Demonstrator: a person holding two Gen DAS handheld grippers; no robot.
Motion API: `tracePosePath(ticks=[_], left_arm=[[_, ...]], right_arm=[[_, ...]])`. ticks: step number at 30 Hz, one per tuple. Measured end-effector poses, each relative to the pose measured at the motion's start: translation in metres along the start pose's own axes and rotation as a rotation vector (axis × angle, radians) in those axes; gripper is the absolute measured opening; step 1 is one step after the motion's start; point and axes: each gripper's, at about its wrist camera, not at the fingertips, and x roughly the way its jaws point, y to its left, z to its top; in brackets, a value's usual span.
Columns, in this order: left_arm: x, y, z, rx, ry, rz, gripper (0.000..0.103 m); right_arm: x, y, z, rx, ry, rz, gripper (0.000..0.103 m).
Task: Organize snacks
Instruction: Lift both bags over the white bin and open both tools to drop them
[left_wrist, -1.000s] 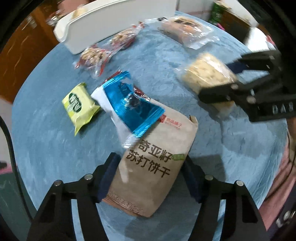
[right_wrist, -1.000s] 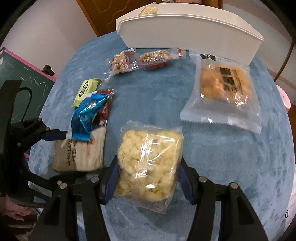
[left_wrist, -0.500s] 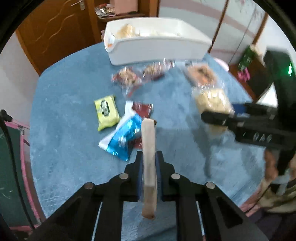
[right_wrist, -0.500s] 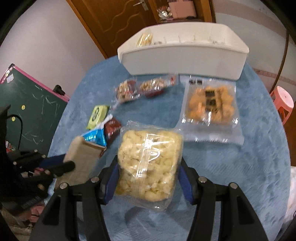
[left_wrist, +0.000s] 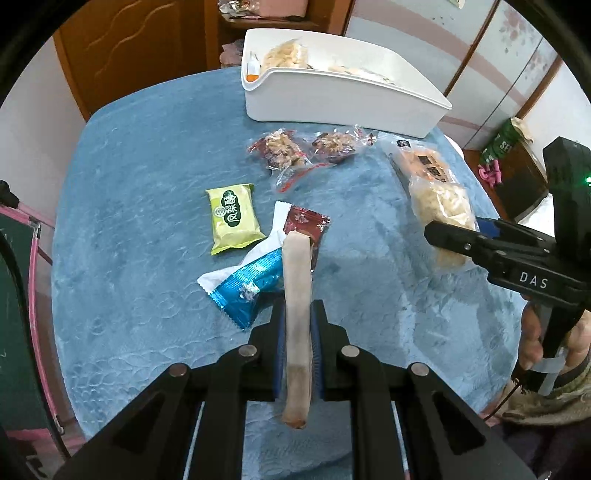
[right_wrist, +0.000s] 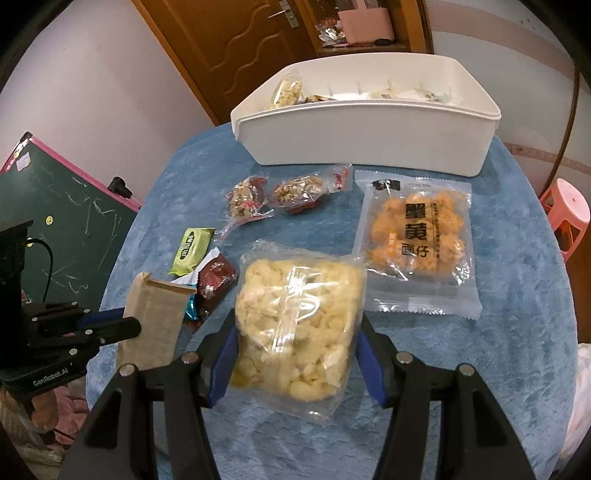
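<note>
My left gripper (left_wrist: 297, 325) is shut on a brown paper cracker pack (left_wrist: 296, 314), held edge-on above the blue table; the pack also shows in the right wrist view (right_wrist: 155, 321). My right gripper (right_wrist: 295, 354) is shut on a clear bag of pale yellow puffs (right_wrist: 299, 325), lifted off the table; the bag also shows in the left wrist view (left_wrist: 443, 210). A white bin (right_wrist: 369, 147) with several snacks inside stands at the far edge and shows in the left wrist view (left_wrist: 332, 99).
On the blue tablecloth (left_wrist: 147, 166) lie a green packet (left_wrist: 232, 218), a blue foil packet (left_wrist: 247, 288), a dark red packet (left_wrist: 306, 225), two nut packets (left_wrist: 306, 147) and an orange snack bag (right_wrist: 417, 240). A pink stool (right_wrist: 565, 206) stands right.
My left gripper shut on the cracker pack, lifted it and turned it edge-on. My right gripper lifted the puff bag. Both views pulled back and up from the table.
</note>
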Motion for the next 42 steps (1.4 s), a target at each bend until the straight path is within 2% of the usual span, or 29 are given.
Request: tracePosePath(ticks=[7,14,18,25,28,33,42], left_arm=[[0.019,0.002,0.003,-0.012,0.052,0.013,0.011],[0.022,-0.011,0.003,0.047,0.053,0.011,0.013],[0.027,-0.014,0.005,0.048,0.069,-0.018,0.016],[0.028,-0.015,0.009,0.049,0.063,0.002,0.014],[0.02,-0.012,0.01,0.041,0.042,0.017,0.012],[-0.006,-0.009,0.022,0.025,-0.026,-0.004,0.012],[-0.074,-0.022,0.08,0.082,-0.22,-0.018,0.012]], right_arm=[[-0.005,0.005,-0.004,-0.008,0.001,-0.002,0.059],[-0.007,0.005,-0.004,-0.006,-0.002,-0.004,0.059],[-0.006,0.008,-0.004,-0.018,0.004,-0.004,0.059],[-0.006,0.007,-0.001,-0.008,0.004,-0.002,0.059],[-0.006,0.006,0.001,-0.008,0.0,0.005,0.059],[-0.013,0.01,0.007,-0.015,-0.023,0.02,0.059],[-0.049,0.005,0.037,-0.02,-0.109,0.018,0.059]])
